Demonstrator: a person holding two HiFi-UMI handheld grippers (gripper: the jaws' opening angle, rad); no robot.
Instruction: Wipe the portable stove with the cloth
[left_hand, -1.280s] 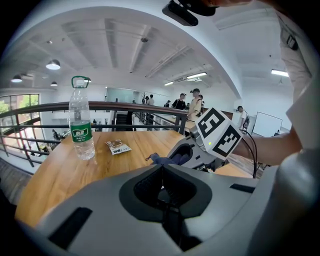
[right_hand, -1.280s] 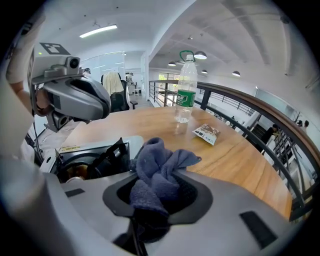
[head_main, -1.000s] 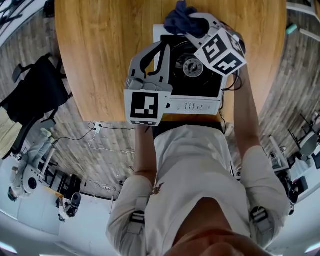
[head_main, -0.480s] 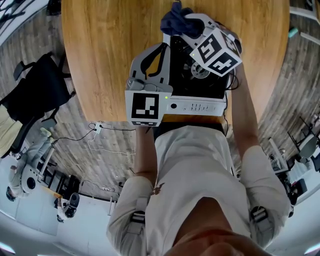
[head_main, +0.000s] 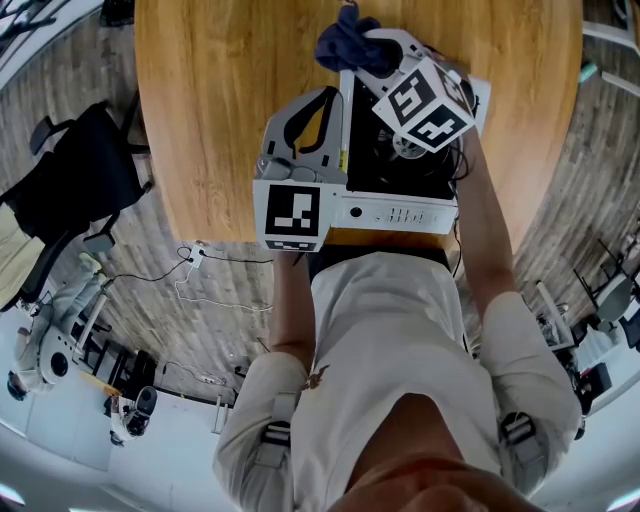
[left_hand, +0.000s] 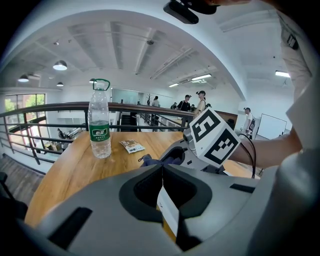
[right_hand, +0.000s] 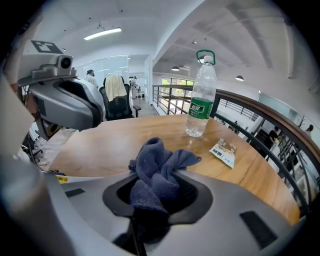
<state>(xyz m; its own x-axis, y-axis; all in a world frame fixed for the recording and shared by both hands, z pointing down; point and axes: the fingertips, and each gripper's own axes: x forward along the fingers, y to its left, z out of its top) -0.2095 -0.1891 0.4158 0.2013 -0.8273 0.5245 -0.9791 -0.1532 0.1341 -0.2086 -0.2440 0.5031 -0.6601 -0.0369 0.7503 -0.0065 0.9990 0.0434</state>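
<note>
The portable stove (head_main: 400, 213), white with a black top, sits at the near edge of the wooden table (head_main: 220, 110). My left gripper (head_main: 338, 108) is at the stove's left side, jaws shut on its thin white side edge (left_hand: 168, 211). My right gripper (head_main: 372, 52) is over the stove's far left corner, shut on a bunched dark blue cloth (head_main: 345, 45). In the right gripper view the cloth (right_hand: 155, 172) bulges up out of the jaws. The left gripper view shows the cloth (left_hand: 150, 161) beside the right gripper's marker cube (left_hand: 214, 137).
A water bottle (right_hand: 200, 100) and a small packet (right_hand: 223, 152) stand farther out on the table, by a railing (right_hand: 260, 135). A black chair (head_main: 75, 190) and a cable (head_main: 200, 262) are on the floor to the left.
My right gripper has carried the cloth a little leftward along the stove's far edge, toward the far left corner. The left gripper keeps its hold on the stove's side.
</note>
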